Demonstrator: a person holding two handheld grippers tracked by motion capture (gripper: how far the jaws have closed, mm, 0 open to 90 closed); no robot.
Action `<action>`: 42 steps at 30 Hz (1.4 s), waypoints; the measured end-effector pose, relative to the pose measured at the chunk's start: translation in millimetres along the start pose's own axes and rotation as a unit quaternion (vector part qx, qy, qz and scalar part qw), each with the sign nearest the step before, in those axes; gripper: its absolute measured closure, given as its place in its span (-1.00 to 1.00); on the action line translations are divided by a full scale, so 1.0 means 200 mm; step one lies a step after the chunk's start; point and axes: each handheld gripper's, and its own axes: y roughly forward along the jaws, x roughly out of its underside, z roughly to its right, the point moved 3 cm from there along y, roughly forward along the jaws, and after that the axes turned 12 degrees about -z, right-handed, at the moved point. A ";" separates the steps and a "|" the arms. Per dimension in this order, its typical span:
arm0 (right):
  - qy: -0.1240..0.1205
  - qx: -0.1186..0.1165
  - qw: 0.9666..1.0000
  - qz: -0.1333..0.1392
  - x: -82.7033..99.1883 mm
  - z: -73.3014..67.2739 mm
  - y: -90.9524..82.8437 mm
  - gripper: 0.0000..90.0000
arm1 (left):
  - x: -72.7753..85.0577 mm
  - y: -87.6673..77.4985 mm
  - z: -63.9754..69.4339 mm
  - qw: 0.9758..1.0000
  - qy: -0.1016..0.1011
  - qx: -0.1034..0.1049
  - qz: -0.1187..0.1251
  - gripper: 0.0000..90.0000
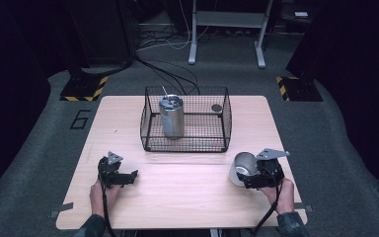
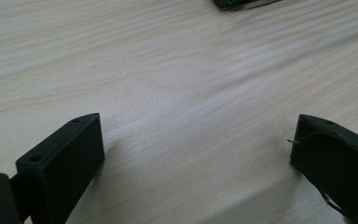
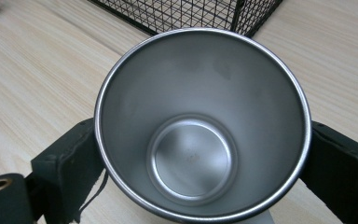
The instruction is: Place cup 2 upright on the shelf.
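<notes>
An empty steel cup (image 1: 243, 165) (image 3: 200, 126) sits at the table's front right, its mouth facing the camera in the right gripper view. My right gripper (image 1: 246, 173) (image 3: 200, 154) is shut on it, one black jaw pressed against each side of its wall. Over at the front left, my left gripper (image 1: 130, 177) (image 2: 196, 154) rests just above the wood, open, with bare tabletop between its jaws.
A black wire basket (image 1: 187, 140) (image 3: 186, 14) stands at the table's middle back. Inside it are an upright steel tumbler (image 1: 171, 116) with a lid and a small dark disc (image 1: 216, 107). The wooden table (image 1: 177, 197) has bare room in front of the basket.
</notes>
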 end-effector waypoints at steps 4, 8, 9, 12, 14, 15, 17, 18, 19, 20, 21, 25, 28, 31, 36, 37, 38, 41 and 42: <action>0.003 0.000 1.000 0.001 -0.01 -0.01 -0.02 -0.86 | 0.00 0.00 0.00 1.000 0.002 0.001 0.001 -0.95; 0.008 -0.005 1.000 0.004 -0.01 -0.01 -0.04 -0.86 | 0.00 0.00 0.01 1.000 0.002 0.000 0.005 -0.95; 0.012 -0.007 1.000 0.004 -0.02 -0.02 -0.05 -0.86 | 0.00 0.00 0.01 1.000 0.002 0.000 0.005 -0.95; 0.013 -0.007 1.000 0.005 -0.04 -0.02 -0.06 -0.86 | 0.00 0.00 0.01 1.000 0.004 0.003 0.001 -0.95; 0.011 -0.009 1.000 0.009 -0.04 -0.03 -0.07 -0.86 | 0.00 0.00 0.01 1.000 0.006 0.003 0.001 -0.95; 0.011 -0.009 1.000 0.009 -0.04 -0.03 -0.07 -0.86 | 0.00 0.00 0.01 1.000 0.006 0.003 0.001 -0.95; 0.008 -0.012 1.000 0.012 -0.06 -0.03 -0.08 -0.86 | 0.00 0.00 0.01 1.000 0.006 0.003 0.001 -0.95; 0.008 -0.012 1.000 0.015 -0.07 -0.04 -0.09 -0.86 | 0.00 0.00 0.01 1.000 0.005 0.002 0.002 -0.95; 0.008 -0.012 1.000 0.015 -0.07 -0.04 -0.09 -0.86 | 0.00 0.00 0.01 1.000 0.004 0.001 0.004 -0.95; 0.004 -0.013 1.000 0.013 -0.08 -0.04 -0.10 -0.86 | 0.00 0.00 0.01 1.000 0.005 0.001 0.004 -0.95; 0.001 -0.014 1.000 0.013 -0.09 -0.05 -0.10 -0.86 | 0.00 0.00 0.01 1.000 0.005 0.001 0.004 -0.95; -0.002 -0.014 1.000 0.016 -0.11 -0.06 -0.11 -0.86 | 0.00 0.00 0.01 1.000 0.005 0.002 0.004 -0.95; -0.007 -0.011 1.000 0.021 -0.15 -0.07 -0.12 -0.86 | 0.00 0.00 0.01 1.000 0.008 0.006 0.001 -0.95; -0.009 -0.011 1.000 0.021 -0.17 -0.09 -0.13 -0.86 | 0.00 0.00 0.01 1.000 0.008 0.006 0.001 -0.94; -0.016 -0.010 1.000 0.020 -0.21 -0.10 -0.14 -0.86 | 0.00 0.00 0.01 1.000 0.007 0.004 0.005 -0.94; -0.013 -0.011 1.000 0.019 -0.22 -0.10 -0.14 -0.86 | 0.00 0.00 0.01 1.000 0.010 0.005 0.004 -0.94; -0.013 -0.011 1.000 0.019 -0.22 -0.10 -0.14 -0.86 | 0.00 0.00 0.01 1.000 0.010 0.005 0.004 -0.94; -0.011 -0.009 1.000 0.019 -0.23 -0.10 -0.14 -0.86 | 0.00 0.00 0.01 1.000 0.009 0.004 0.005 -0.94; -0.008 -0.010 1.000 0.018 -0.25 -0.10 -0.14 -0.86 | 0.00 0.00 0.01 1.000 0.009 0.004 0.005 -0.94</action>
